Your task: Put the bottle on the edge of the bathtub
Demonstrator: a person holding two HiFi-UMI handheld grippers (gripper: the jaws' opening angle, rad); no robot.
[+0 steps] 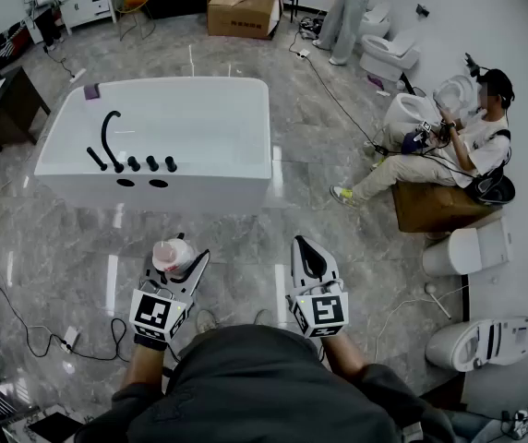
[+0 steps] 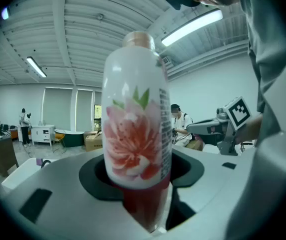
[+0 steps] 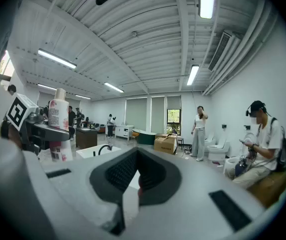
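A white bottle (image 1: pixel 172 254) with a pink flower print and a pinkish cap stands upright in my left gripper (image 1: pixel 177 259), which is shut on its lower body. In the left gripper view the bottle (image 2: pixel 135 129) fills the middle, between the jaws of the gripper (image 2: pixel 144 186). The white bathtub (image 1: pixel 246 169) with a black faucet (image 1: pixel 109 132) lies ahead on the floor, well beyond both grippers. My right gripper (image 1: pixel 310 258) hovers beside the left one, jaws together with nothing in them. The right gripper view shows its own jaws (image 3: pixel 133 184), the bottle (image 3: pixel 59 119) at left and the tub (image 3: pixel 90 152) behind.
A seated person (image 1: pixel 458 150) on a brown box and several toilets (image 1: pixel 389 53) stand at the right. Cables (image 1: pixel 338 100) run across the marble floor. A cardboard box (image 1: pixel 244 9) and a standing person (image 1: pixel 347 12) are behind the tub. A dark desk (image 1: pixel 1 104) is at left.
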